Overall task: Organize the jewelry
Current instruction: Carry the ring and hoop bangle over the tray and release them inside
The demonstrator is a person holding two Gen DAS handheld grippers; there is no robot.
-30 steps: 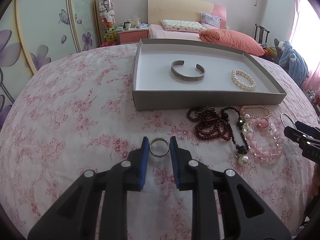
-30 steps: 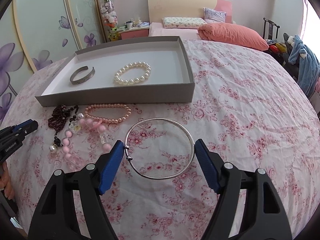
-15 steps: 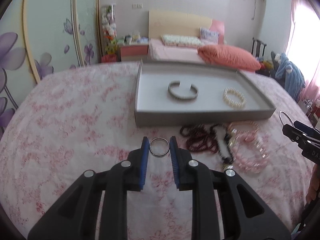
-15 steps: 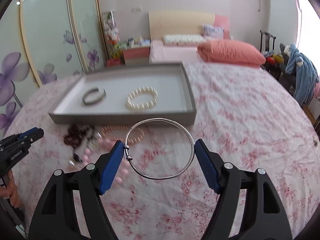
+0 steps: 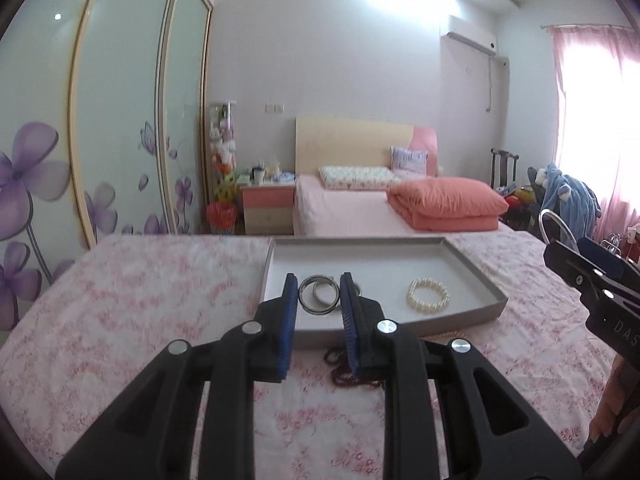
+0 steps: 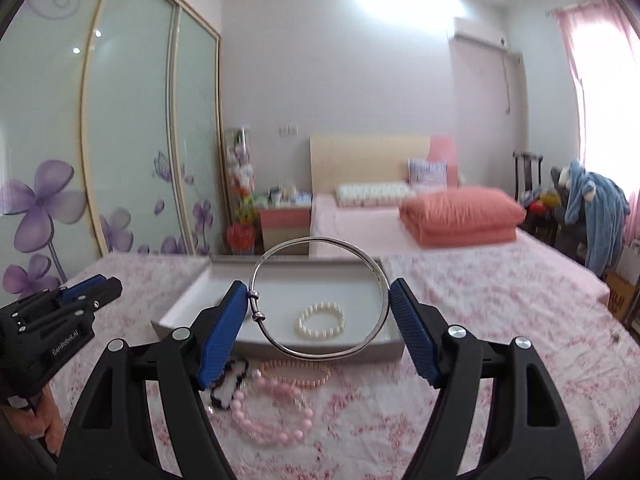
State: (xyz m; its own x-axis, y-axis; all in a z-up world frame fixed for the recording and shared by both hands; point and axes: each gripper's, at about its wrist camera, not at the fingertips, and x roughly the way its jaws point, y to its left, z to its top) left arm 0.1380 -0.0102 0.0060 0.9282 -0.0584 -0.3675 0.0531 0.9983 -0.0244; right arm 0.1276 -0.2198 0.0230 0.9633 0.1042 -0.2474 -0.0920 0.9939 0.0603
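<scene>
My left gripper [image 5: 319, 300] is shut on a small silver ring [image 5: 318, 312], held up in front of the grey tray [image 5: 472, 312]. My right gripper [image 6: 318, 312] is shut on a large thin silver bangle [image 6: 384, 284], raised before the same tray [image 6: 180, 314]. A white pearl bracelet [image 5: 428, 295] lies in the tray; it also shows in the right wrist view [image 6: 322, 319]. A silver cuff is mostly hidden behind the left gripper's ring. Pink bead bracelets [image 6: 276, 420], a peach bead bracelet [image 6: 296, 374] and dark red beads [image 5: 340, 364] lie on the floral cloth before the tray.
The floral cloth [image 5: 140, 300] covers a round table. Behind it stand a bed with an orange quilt [image 5: 444, 202], a nightstand [image 5: 266, 208] and sliding wardrobe doors [image 5: 120, 120]. The right gripper shows at the right edge of the left view [image 5: 592, 276].
Both grippers have risen and tilted up with their rings held; the views now look across the tray toward the bed. The grips are unchanged.
</scene>
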